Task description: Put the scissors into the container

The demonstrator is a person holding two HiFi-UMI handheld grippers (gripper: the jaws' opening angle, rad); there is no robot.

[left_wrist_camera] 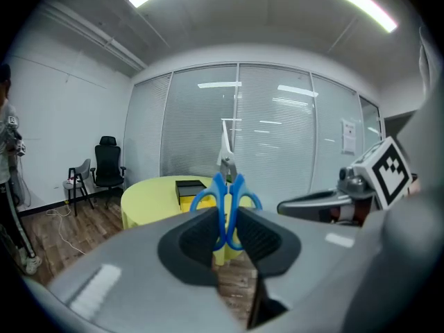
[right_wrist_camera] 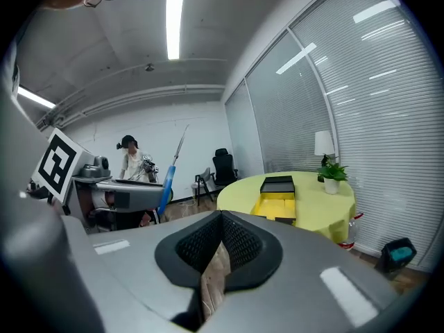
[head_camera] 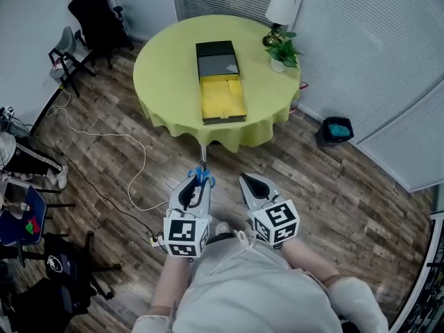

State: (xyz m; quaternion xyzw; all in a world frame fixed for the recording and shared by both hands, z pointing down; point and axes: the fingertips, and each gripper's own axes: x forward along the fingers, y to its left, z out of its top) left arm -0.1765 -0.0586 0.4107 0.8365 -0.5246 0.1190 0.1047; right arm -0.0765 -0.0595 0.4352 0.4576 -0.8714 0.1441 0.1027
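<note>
A: Logging scissors (left_wrist_camera: 226, 189): blue handles pinched in left gripper (left_wrist_camera: 225, 229); right gripper (right_wrist_camera: 220, 240) closed, empty.
B: Risk: blades may pivot or slip; container (head_camera: 222, 100) sits well ahead on table (head_camera: 166, 61).

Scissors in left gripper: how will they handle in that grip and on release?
Likely stiff and light: the scissors stick out of the left gripper without sagging. Held only by the smooth blue handle loops, blades well beyond the grip, they may pivot or slip if jolted. Flat, so in the yellow container they should lie still, not roll.
</note>
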